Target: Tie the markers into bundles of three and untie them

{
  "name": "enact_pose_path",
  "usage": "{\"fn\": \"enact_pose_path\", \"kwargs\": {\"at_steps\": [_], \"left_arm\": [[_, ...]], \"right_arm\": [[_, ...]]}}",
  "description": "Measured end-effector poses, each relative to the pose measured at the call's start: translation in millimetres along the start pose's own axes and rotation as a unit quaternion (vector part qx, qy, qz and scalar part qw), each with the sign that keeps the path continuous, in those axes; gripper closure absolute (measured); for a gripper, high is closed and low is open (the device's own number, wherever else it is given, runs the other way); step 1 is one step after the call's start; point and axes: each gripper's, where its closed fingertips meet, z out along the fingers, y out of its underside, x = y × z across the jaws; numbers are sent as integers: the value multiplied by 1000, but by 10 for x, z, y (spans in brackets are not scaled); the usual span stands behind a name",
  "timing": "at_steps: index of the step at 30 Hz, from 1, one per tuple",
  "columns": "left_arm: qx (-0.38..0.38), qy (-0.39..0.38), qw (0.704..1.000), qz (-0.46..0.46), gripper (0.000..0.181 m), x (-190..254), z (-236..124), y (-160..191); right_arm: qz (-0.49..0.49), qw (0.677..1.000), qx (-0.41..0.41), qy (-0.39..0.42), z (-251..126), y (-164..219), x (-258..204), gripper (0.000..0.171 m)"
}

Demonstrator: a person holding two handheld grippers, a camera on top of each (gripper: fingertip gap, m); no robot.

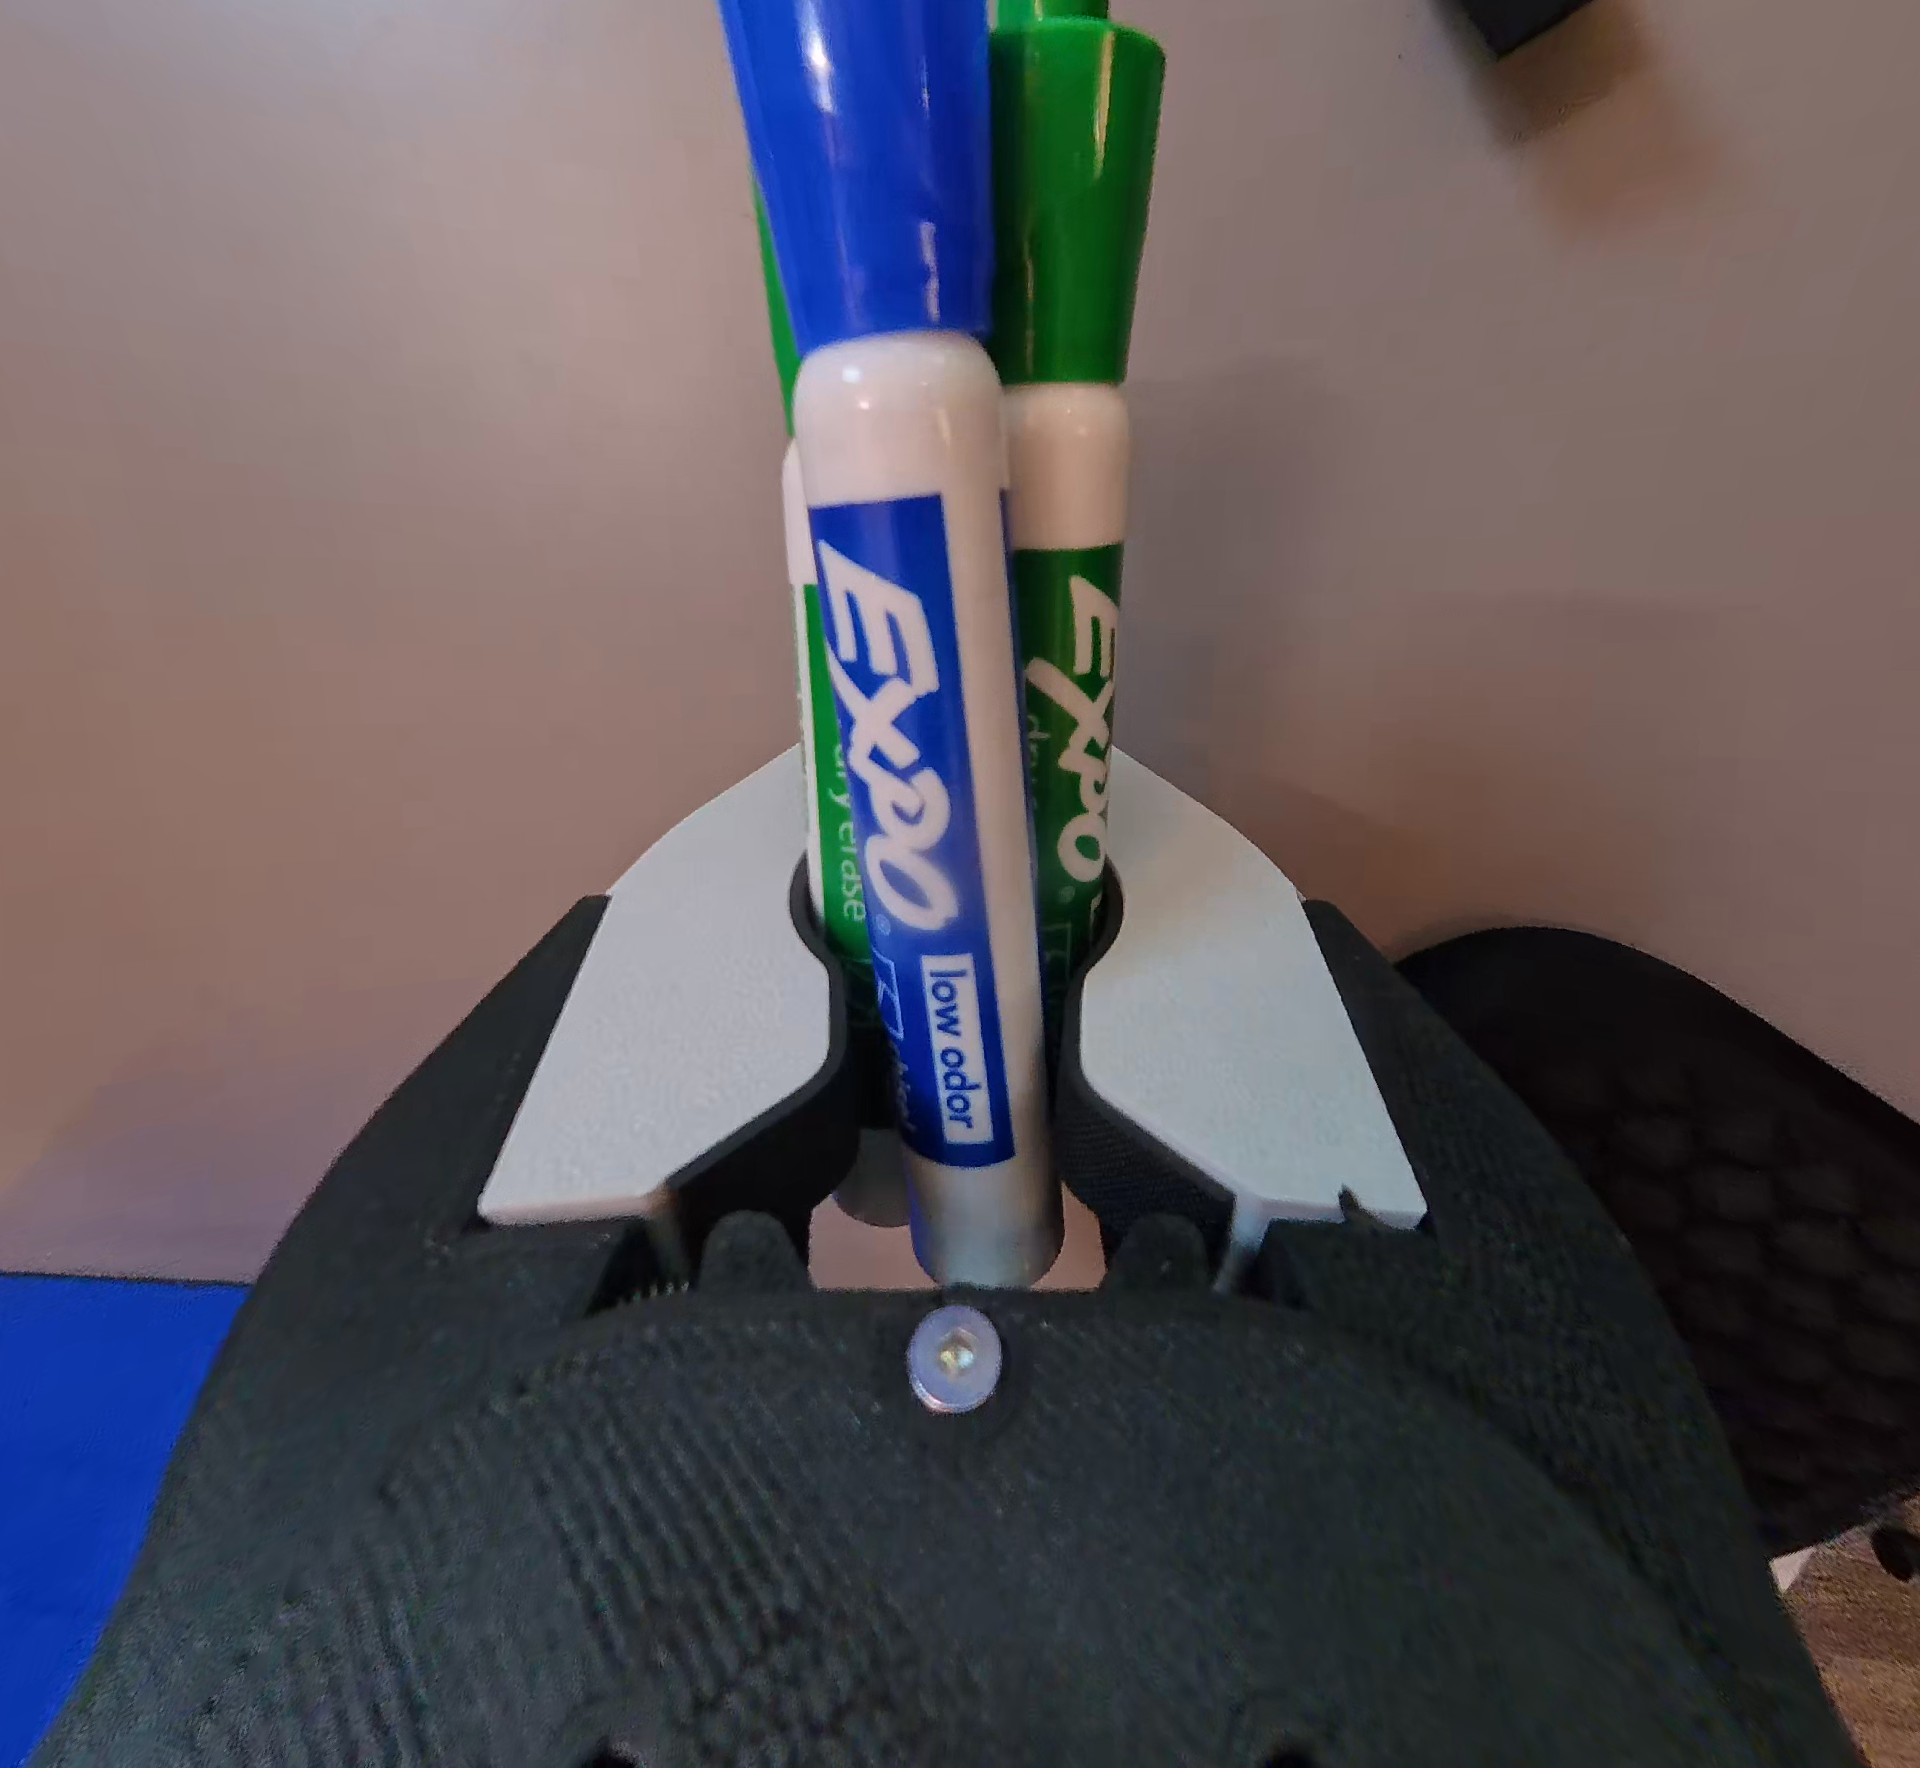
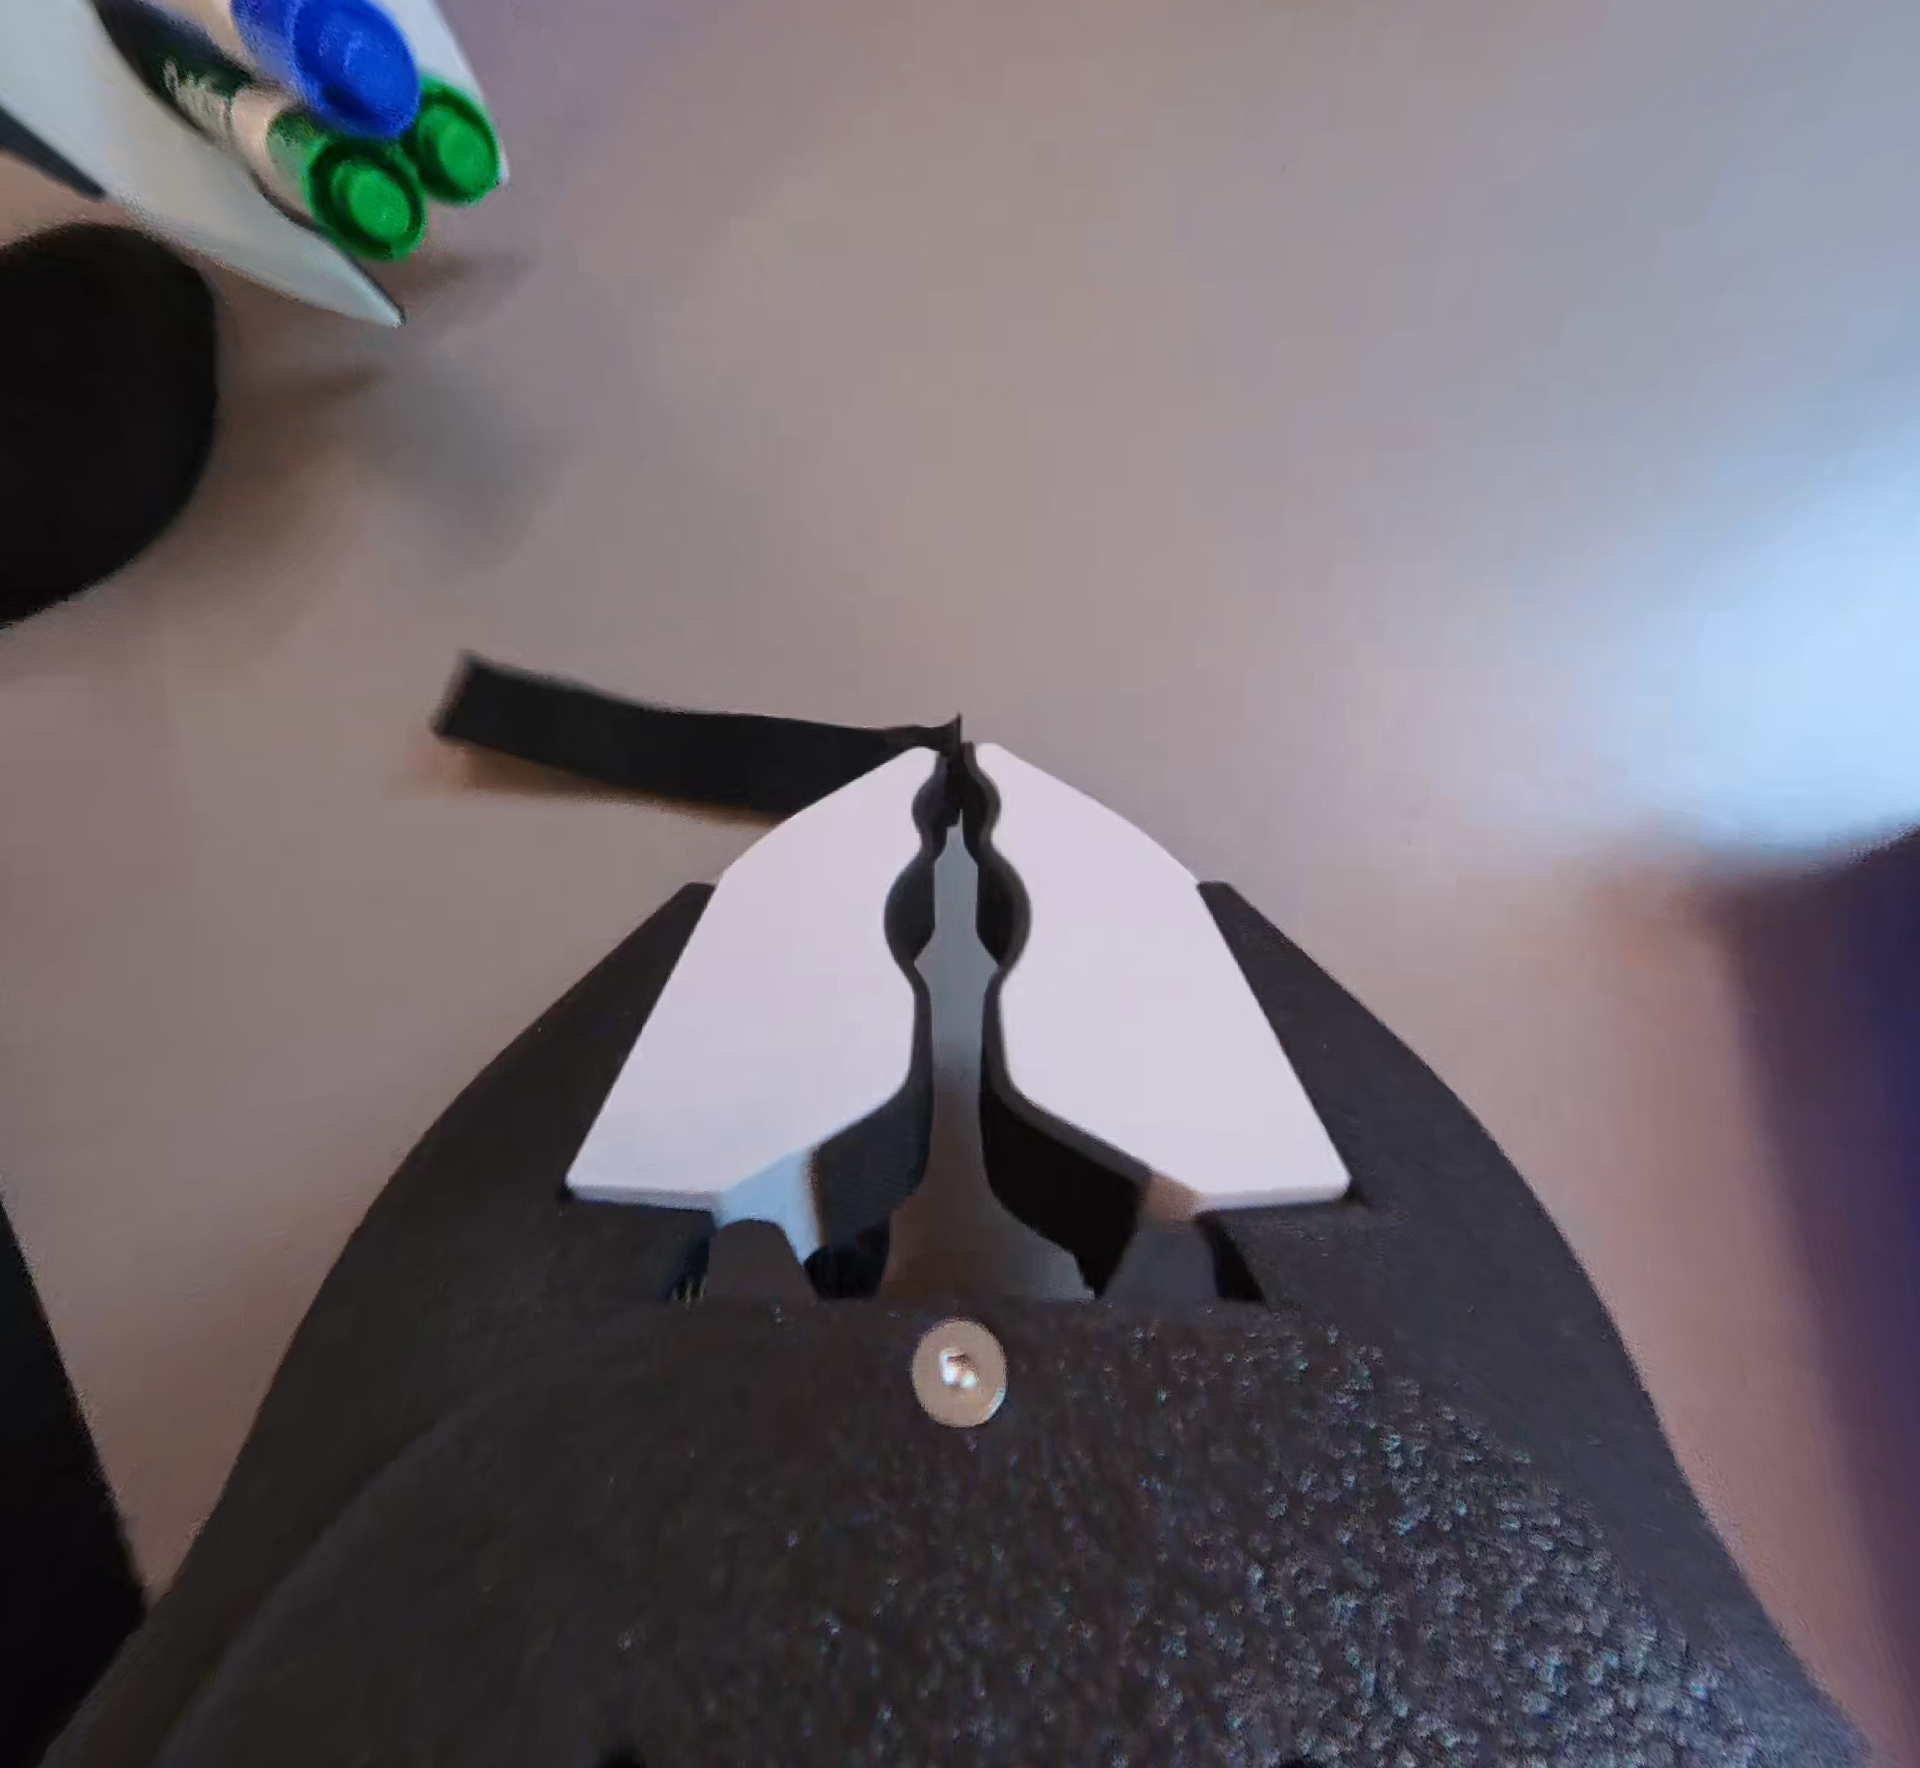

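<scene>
Between the fingers of the left hand-held gripper [image 1: 956, 897] sit three markers, one blue marker [image 1: 914, 679] above two green markers [image 1: 1070, 492], clamped together, caps pointing away. Farther off, the right hand-held gripper [image 2: 956, 762] pinches one end of a black strap [image 2: 644, 742], which trails left over the grey surface [image 2: 1143, 368].
</scene>
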Motion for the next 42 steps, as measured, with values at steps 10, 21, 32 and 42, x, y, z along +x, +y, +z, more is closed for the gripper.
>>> {"fn": "enact_pose_path", "kwargs": {"at_steps": [10,21,32,42], "left_arm": [[-5,-11,1000,-18,138,-10,-81,65],[-12,1,1000,-22,138,60,3,138],[-9,3,1000,-18,138,93,29,52],[-29,4,999,-17,138,142,34,64]], "right_arm": [[-403,886,172,154,-435,-1646,-165,169],[-513,855,-22,-76,235,262,-970,163],[-363,910,-41,-196,-187,94,-976,127],[-358,907,-108,-195,394,-173,-623,105]]}}
